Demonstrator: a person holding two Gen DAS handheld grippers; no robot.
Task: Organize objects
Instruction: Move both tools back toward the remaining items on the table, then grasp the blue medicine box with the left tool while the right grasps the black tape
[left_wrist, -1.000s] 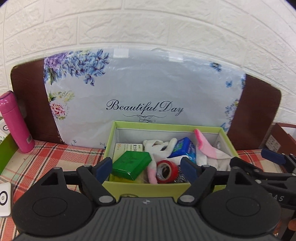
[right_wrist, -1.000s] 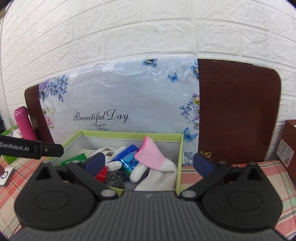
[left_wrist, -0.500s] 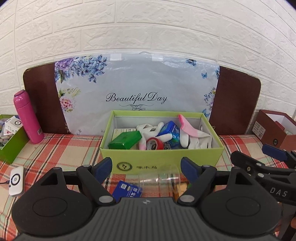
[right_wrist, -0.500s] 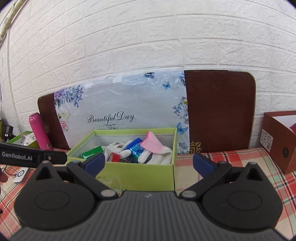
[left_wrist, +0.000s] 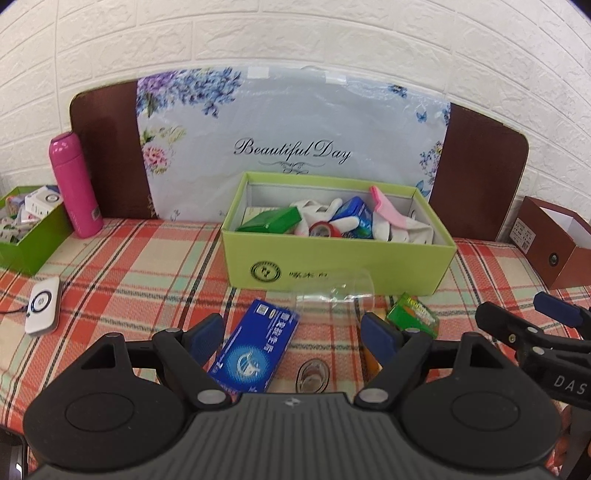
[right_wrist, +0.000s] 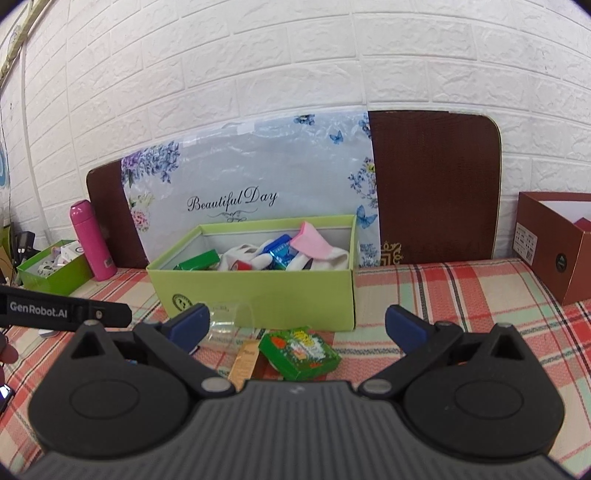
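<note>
Tongs were held over a checked worktop (left_wrist: 122, 266), one pair in each hand. The left tongs (left_wrist: 293, 330) were spread wide with nothing gripped. Between their fingers, lying flat on the cloth, a blue box (left_wrist: 255, 350) was seen, and just beside it a clear glass (left_wrist: 334, 295) lay tipped on its side. The right tongs (right_wrist: 297, 325) were spread wide too, and nothing was held in them. Below them a small green packet (right_wrist: 299, 352) was seen on the cloth, with a tan card (right_wrist: 243, 360) touching its left edge.

Farther back a light green box (left_wrist: 332, 258) was placed, open at the top. Inside it a dark green packet (left_wrist: 271, 219), a red tape roll (left_wrist: 321, 229), white and pink socks (left_wrist: 388, 218) and a blue pack (left_wrist: 356, 212) were piled together. A pink bottle (left_wrist: 75, 184) was stood upright to the left, near a small green tray (left_wrist: 29, 240). A brown box (left_wrist: 554, 247) was set at the far right. A flowered board (left_wrist: 291, 147) was leaned on the white brick wall (left_wrist: 295, 33) behind.
</note>
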